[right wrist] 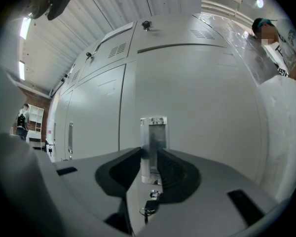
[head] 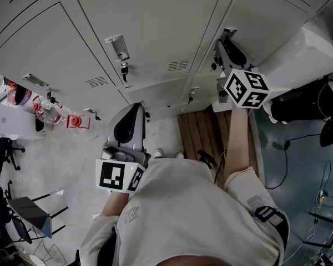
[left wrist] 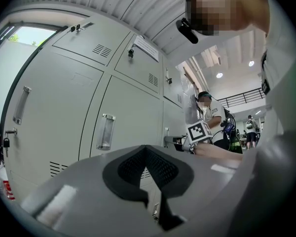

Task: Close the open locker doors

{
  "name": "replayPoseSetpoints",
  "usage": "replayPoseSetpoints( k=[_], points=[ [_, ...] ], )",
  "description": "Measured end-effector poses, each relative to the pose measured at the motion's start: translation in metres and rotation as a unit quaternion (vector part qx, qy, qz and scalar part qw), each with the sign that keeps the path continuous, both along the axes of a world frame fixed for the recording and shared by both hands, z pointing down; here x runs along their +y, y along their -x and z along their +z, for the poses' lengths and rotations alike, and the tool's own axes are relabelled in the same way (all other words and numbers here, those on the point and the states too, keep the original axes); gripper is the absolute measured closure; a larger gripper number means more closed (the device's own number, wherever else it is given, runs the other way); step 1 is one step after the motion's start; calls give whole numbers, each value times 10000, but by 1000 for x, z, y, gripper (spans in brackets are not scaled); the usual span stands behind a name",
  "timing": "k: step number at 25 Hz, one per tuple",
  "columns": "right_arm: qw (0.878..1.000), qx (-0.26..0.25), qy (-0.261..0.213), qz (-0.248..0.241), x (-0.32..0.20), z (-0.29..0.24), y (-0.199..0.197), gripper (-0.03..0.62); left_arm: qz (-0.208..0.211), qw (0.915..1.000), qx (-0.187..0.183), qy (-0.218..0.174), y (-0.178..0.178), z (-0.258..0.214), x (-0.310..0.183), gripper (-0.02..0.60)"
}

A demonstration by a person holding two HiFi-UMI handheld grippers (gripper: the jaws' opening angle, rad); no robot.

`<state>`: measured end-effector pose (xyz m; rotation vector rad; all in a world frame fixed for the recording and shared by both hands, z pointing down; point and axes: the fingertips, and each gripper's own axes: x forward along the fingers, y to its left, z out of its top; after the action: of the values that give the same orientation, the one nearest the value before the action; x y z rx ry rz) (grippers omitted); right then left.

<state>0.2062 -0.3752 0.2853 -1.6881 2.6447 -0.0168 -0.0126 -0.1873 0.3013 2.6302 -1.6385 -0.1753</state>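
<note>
Our right tongs (right wrist: pixel 149 154) clamp the handle (right wrist: pixel 153 132) of a grey locker door (right wrist: pixel 207 102) that sits about flush with its neighbours. Our left tongs (left wrist: pixel 147 152) are pressed together, empty, short of the lockers (left wrist: pixel 64 107).

Pale grey over the locker doors (head: pixel 150 15); silvery, see-through handle (right wrist: pixel 153 137). Grey shell with black inner pads on left hand-held gripper (left wrist: pixel 148 154) and right hand-held gripper (right wrist: pixel 149 162). Black-and-white square patterns on marker cubes (head: pixel 246 88). Brown planks (head: pixel 202 129) underfoot, speckled light-grey floor (head: pixel 72 159), white box (head: pixel 11 121), beige shirt (head: pixel 183 204).
</note>
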Motion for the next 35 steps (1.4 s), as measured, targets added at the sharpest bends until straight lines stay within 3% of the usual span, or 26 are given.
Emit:
replayPoseSetpoints(
  k=[23,30,35],
  points=[
    [9999,37,-57,109,16,-7,3,516,95,9999,40,-45,8,-2,6,580],
    [9971,-81,-736,-181,87,-43,25,520,113,9998,24,-149,14,-9,13,580],
    [9931,-71,-972,-650,154,-52,57,572,139,9997,-4,-207,20,-10,21,580]
  ],
)
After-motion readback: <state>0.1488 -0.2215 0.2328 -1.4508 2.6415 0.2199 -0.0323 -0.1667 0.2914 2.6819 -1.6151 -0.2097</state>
